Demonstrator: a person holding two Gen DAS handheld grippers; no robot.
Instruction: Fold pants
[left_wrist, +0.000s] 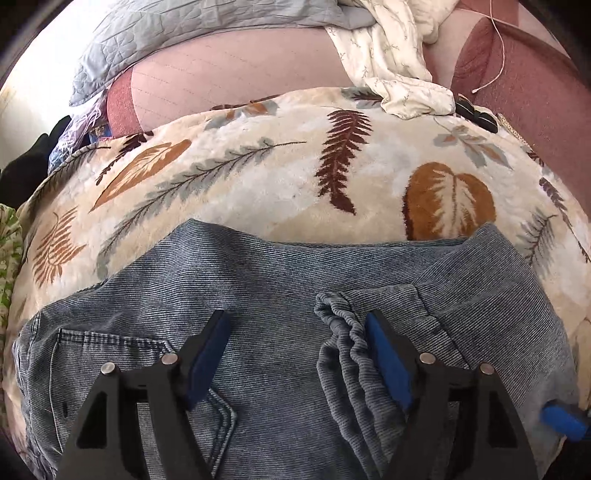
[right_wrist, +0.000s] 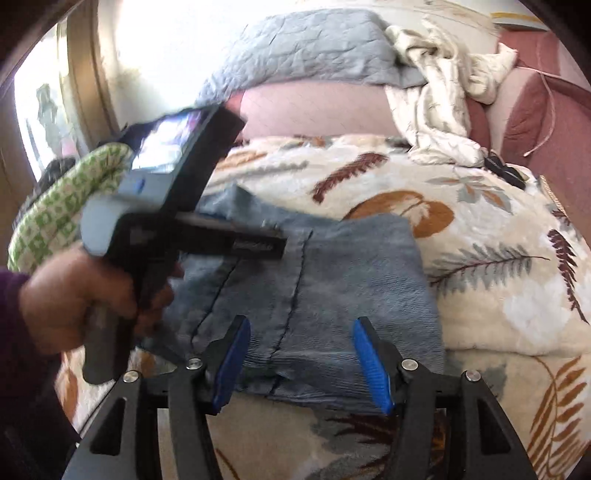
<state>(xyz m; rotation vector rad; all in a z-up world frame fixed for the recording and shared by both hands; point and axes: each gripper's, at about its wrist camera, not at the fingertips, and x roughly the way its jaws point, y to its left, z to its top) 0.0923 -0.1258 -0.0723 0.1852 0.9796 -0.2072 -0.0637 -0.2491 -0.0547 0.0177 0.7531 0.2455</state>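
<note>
Blue denim pants (left_wrist: 280, 295) lie folded on a leaf-patterned blanket (left_wrist: 258, 177); they also show in the right wrist view (right_wrist: 332, 280). My left gripper (left_wrist: 297, 325) is open just above the pants, with a bunched waistband fold (left_wrist: 343, 339) against its right pad. My right gripper (right_wrist: 301, 328) is open and empty over the near edge of the pants. The left gripper (right_wrist: 273, 240), held in a hand (right_wrist: 74, 295), shows in the right wrist view over the pants' left part.
A grey quilted pillow (left_wrist: 166, 37) and a crumpled cream sheet (left_wrist: 391, 51) lie at the head of the bed on a pink mattress (left_wrist: 240, 77). Small black objects (left_wrist: 476, 114) sit at the blanket's far right. A green patterned cloth (right_wrist: 59, 214) lies at left.
</note>
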